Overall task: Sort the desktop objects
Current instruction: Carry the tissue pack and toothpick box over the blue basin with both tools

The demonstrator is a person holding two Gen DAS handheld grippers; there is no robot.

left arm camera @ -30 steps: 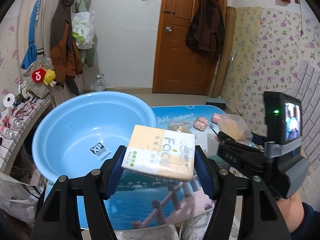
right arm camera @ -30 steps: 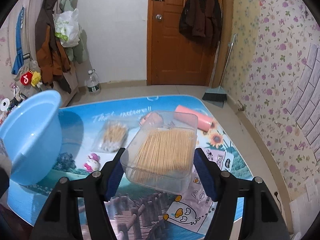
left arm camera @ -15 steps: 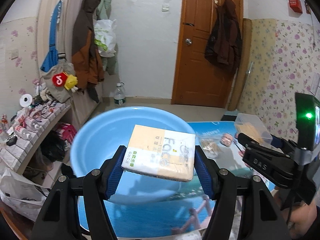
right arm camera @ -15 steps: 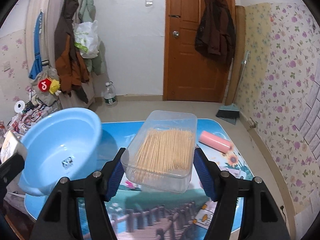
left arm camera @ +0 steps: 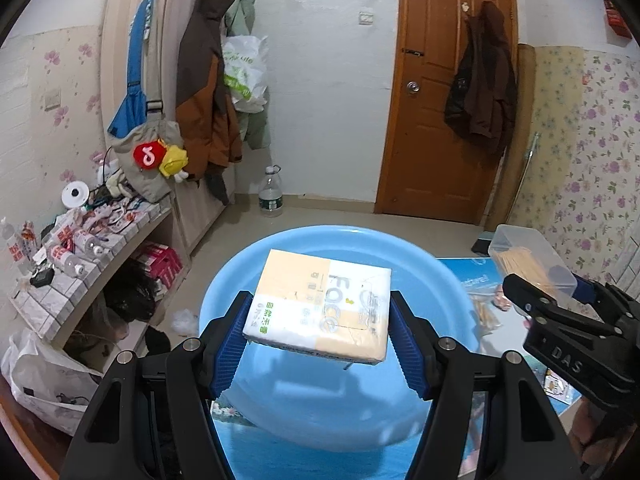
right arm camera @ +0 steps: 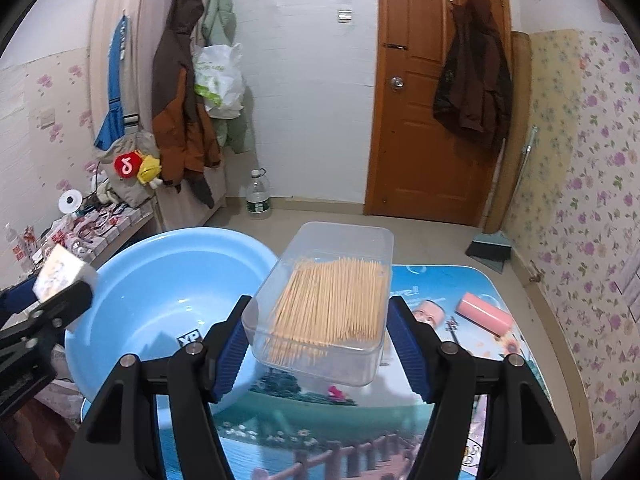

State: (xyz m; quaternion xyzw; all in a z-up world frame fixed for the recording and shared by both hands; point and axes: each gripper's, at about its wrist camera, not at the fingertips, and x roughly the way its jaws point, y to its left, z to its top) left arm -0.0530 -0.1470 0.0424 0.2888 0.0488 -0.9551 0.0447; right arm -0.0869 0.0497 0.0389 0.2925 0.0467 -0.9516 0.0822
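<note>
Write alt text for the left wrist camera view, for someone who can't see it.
The left gripper holds a pack of facial tissues in the air above a light blue plastic basin. At right, the right gripper holds a clear box of wooden sticks. Behind them are a wooden door and hanging coats.

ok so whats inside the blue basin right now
Nothing shows in the blue basin except a printed label on its floor. The toothpick box in the right hand-held gripper covers its near right part, so that area is unknown.
</note>
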